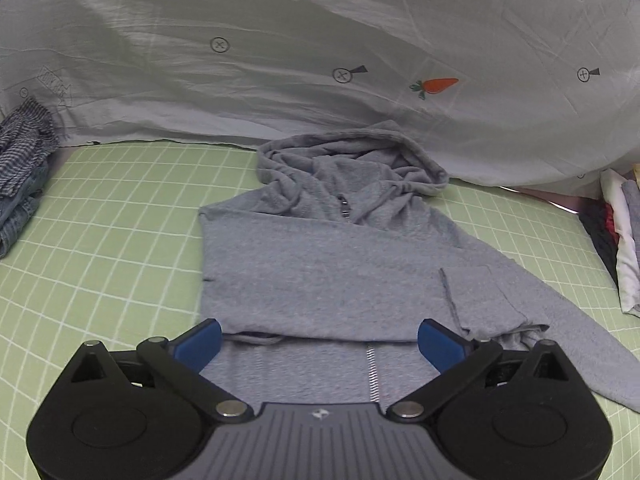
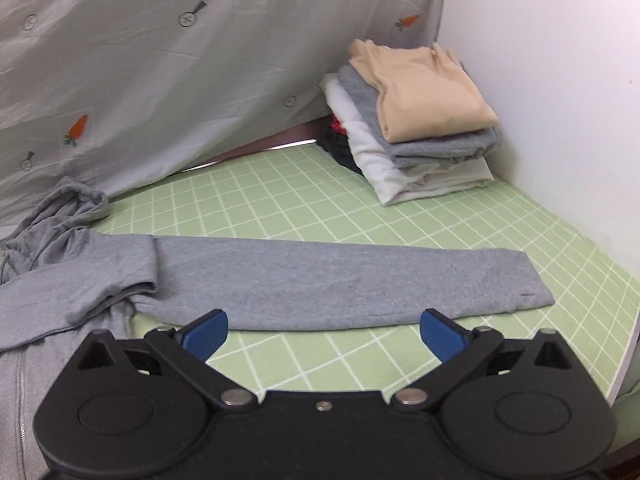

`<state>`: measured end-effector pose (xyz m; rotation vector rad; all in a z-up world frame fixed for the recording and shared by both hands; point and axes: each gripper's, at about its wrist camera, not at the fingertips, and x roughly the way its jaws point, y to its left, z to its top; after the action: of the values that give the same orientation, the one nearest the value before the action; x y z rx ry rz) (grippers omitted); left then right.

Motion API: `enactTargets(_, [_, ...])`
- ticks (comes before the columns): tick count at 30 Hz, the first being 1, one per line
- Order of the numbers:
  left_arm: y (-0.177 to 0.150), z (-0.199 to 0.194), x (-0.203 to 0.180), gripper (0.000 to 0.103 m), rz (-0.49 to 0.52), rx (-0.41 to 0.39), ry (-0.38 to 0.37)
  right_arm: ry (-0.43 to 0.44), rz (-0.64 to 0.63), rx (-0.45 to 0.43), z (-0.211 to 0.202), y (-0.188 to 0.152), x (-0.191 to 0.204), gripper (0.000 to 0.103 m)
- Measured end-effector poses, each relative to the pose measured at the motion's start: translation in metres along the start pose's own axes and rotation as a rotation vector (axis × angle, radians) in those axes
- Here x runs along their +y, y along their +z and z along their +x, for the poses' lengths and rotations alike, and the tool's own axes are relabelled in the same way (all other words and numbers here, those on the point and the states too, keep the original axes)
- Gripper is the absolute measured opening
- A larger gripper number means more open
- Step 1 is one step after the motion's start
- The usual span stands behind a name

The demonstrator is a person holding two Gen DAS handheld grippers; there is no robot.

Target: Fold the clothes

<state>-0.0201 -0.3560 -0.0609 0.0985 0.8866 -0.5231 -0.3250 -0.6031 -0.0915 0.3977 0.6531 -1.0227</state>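
Observation:
A grey zip hoodie (image 1: 320, 264) lies flat on the green checked sheet (image 1: 112, 216), hood toward the back. One sleeve is folded across the chest. The other sleeve (image 2: 352, 280) lies stretched out to the right on the sheet. My left gripper (image 1: 318, 340) is open and empty, just above the hoodie's lower front near the zip. My right gripper (image 2: 324, 336) is open and empty, just in front of the stretched sleeve, over bare sheet.
A pale quilt with carrot prints (image 1: 320, 60) is heaped along the back. A stack of folded clothes (image 2: 416, 120) stands at the back right by the white wall (image 2: 560, 80). Striped and denim clothes (image 1: 20, 176) lie at the left. The bed's edge (image 2: 624, 360) is at the right.

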Motion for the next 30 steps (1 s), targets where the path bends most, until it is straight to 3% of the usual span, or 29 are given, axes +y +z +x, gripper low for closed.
enactTargets(8, [0.018,0.077,-0.079,0.098,0.115,0.104,-0.026,-0.061,0.058,0.122,0.092,0.012,-0.022,0.103])
enactTargets(10, [0.023,0.092,-0.093,0.088,0.142,0.128,-0.044,-0.084,0.066,0.15,0.113,0.016,-0.024,0.103])
enactTargets(12, [0.026,0.108,-0.104,0.071,0.152,0.168,-0.084,-0.098,0.065,0.168,0.128,0.02,-0.026,0.103])
enactTargets(16, [0.027,0.133,-0.125,0.052,0.199,0.212,-0.145,-0.127,0.045,0.184,0.145,0.024,-0.027,0.103])
enactTargets(21, [0.024,0.142,-0.136,0.008,0.198,0.216,-0.168,-0.14,0.03,0.194,0.153,0.026,-0.026,0.103])
enactTargets(26, [0.028,0.128,-0.124,0.008,0.178,0.185,-0.197,-0.147,-0.005,0.194,0.151,0.029,-0.021,0.103])
enactTargets(30, [0.038,0.104,-0.104,0.008,0.203,0.12,-0.155,-0.139,-0.008,0.193,0.145,0.027,-0.018,0.103])
